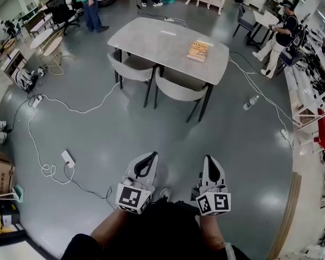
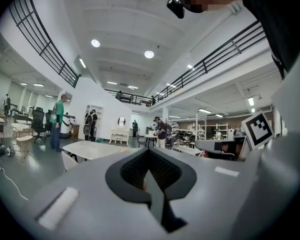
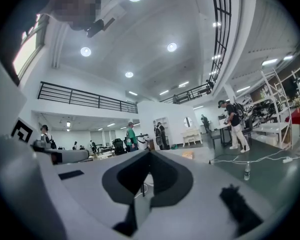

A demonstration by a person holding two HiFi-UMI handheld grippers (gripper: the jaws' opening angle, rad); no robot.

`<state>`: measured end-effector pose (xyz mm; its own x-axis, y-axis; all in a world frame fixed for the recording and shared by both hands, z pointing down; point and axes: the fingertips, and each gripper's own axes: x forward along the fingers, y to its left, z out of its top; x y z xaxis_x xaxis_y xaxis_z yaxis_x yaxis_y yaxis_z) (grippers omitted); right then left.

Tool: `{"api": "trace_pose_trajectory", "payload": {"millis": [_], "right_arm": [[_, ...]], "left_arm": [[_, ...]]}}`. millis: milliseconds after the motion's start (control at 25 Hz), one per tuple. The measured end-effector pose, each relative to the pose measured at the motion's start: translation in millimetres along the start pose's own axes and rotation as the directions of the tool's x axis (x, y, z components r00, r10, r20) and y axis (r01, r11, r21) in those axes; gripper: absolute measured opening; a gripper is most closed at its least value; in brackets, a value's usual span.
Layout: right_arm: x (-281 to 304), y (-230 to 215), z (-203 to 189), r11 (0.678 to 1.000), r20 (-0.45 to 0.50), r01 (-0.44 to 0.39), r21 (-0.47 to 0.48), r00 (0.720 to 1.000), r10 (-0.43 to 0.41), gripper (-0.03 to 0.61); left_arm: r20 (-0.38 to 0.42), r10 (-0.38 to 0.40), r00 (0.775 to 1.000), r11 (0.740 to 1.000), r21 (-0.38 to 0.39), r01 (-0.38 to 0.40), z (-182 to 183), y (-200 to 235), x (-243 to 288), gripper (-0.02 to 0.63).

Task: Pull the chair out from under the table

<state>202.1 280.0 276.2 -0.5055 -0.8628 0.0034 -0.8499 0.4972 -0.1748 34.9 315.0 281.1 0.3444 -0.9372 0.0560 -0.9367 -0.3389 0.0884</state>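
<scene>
A grey table stands a few steps ahead of me in the head view, with a yellow-brown book on its right part. Two grey chairs are tucked under its near side, the left chair and the right chair. My left gripper and right gripper are held level near my body, far from the chairs. Both are shut with nothing between the jaws. The left gripper view shows its shut jaws, the left gripper, with the table beyond. The right gripper looks the same way.
White cables and a power strip lie on the floor to my left. A plastic bottle stands right of the table. People stand at the far left and far right. Cardboard boxes sit at the left edge.
</scene>
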Motion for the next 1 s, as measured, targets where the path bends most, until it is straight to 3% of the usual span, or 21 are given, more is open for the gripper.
{"api": "trace_pose_trajectory", "payload": {"millis": [560, 1000], "right_arm": [[-14, -54, -4, 0.998, -0.009, -0.057, 0.007, 0.998, 0.057, 0.015], [11, -69, -11, 0.998, -0.020, -0.067, 0.021, 0.998, 0.068, 0.015]], "left_arm": [[-0.008, 0.059, 0.998, 0.998, 0.005, -0.059, -12, -46, 26, 0.008], [-0.029, 0.050, 0.998, 0.999, 0.001, -0.050, -19, -42, 56, 0.008]]}}
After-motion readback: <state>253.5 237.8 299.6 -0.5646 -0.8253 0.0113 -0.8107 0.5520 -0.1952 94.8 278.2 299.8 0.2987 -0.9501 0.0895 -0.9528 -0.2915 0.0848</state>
